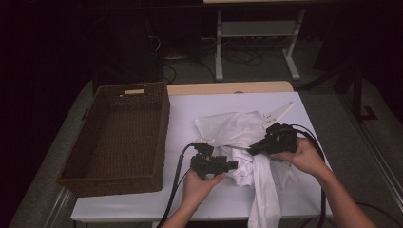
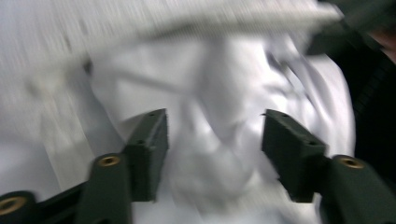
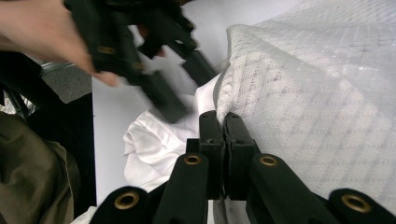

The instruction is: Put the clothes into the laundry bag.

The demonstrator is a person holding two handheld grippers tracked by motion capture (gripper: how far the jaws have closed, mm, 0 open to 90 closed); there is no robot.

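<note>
On worktop: crumpled white cloth garment point(image 1: 247, 147)
Right gripper point(image 3: 223, 122): fingers pinch its lace edge, anchoring it
Left gripper point(image 2: 214, 140): fingers wide, straddling a fold, ready to regrip

On the table point(image 1: 190, 114), the basket point(image 1: 119, 137) lies left of the cloth point(image 1: 237, 133), whose near end seems to hang over the table's front edge, right of the basket.

Left gripper point(image 1: 231, 165) fingers point(image 2: 147, 154) spread apart; right gripper point(image 1: 252, 149) fingers pressed together.
</note>
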